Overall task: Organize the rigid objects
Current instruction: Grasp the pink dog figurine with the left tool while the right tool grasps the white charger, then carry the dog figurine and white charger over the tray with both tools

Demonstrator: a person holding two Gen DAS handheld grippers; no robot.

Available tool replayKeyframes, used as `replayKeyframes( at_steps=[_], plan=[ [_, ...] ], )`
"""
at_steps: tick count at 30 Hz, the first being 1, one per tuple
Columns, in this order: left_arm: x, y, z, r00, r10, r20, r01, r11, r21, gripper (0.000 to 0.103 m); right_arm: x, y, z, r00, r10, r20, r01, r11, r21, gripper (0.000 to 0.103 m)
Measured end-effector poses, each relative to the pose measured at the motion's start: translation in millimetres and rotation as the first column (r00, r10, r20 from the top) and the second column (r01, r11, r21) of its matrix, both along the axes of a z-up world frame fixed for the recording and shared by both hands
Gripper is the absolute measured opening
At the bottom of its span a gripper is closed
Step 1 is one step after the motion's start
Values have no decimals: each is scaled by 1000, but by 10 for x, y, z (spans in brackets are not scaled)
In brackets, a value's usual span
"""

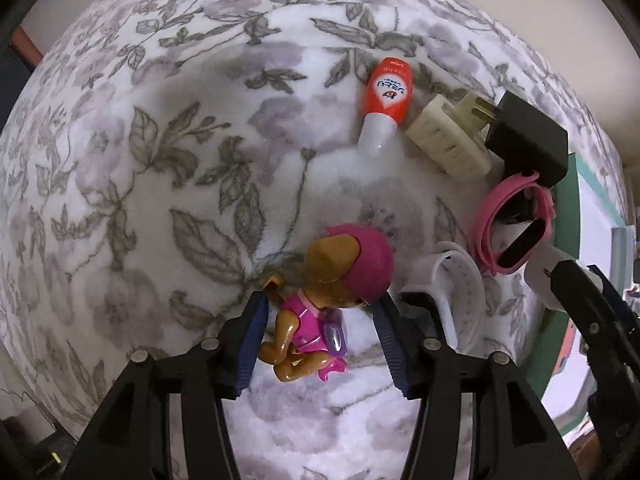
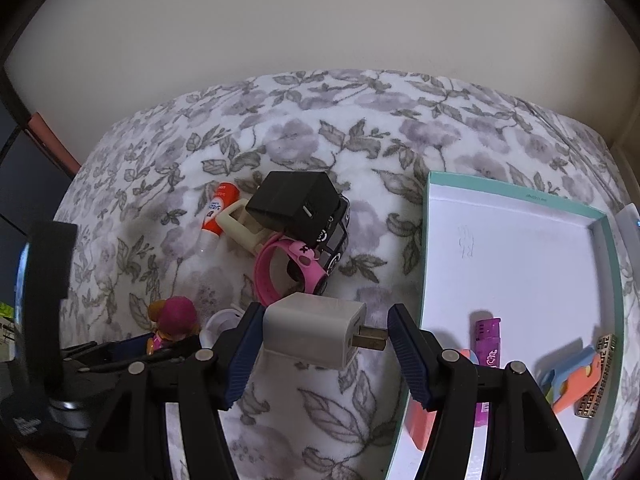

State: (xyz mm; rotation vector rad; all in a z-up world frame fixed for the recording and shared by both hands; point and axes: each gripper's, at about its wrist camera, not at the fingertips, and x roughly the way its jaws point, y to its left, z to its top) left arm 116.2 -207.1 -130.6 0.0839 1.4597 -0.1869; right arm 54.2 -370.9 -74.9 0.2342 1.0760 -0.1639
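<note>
We can't read the label on the orange tube [image 1: 385, 92], too small. In the right wrist view the purple lighter [image 2: 487, 350] and an orange piece [image 2: 421, 426] in the teal box [image 2: 516, 196] are partly hidden behind the right hand-held gripper [image 2: 325, 354]. The white band [image 2: 224, 320] there is mostly covered. The black car [image 2: 338, 236] sits half under the black adapter [image 2: 294, 200]. The left wrist view cuts the box off at its edge.

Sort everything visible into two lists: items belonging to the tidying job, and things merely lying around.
Job:
pink-hatted brown toy dog figure
white cube plug charger
black charger block
pink watch band
orange-capped tube
teal-rimmed white box

Lying about:
floral fleece blanket
cream wall
</note>
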Motion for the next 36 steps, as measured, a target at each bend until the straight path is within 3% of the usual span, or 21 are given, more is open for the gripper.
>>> replayKeyframes(
  at_steps=[8, 15, 22, 27, 36],
  plan=[
    [-70, -124, -36, 999, -24, 48, 21, 998, 58, 57, -9, -17, -26, 1000, -6, -12, 6, 1000, 5, 66],
    [20, 11, 101, 998, 18, 53, -17, 1000, -19, 56, -9, -55, -26, 999, -17, -31, 17, 1000, 5, 66],
    [24, 59, 519, 990, 42, 132, -27, 993, -116, 56, -41, -169, 78, 999, -40, -25, 41, 999, 26, 66],
    [-48, -149, 770, 981, -8, 196, 37, 989, -143, 56, -86, -343, 181, 997, -75, -20, 75, 996, 41, 66],
    [-283, -878, 713, 967, -168, 191, 198, 969, -146, 56, -312, -985, 213, 977, -206, -44, 209, 977, 50, 66]
  ],
)
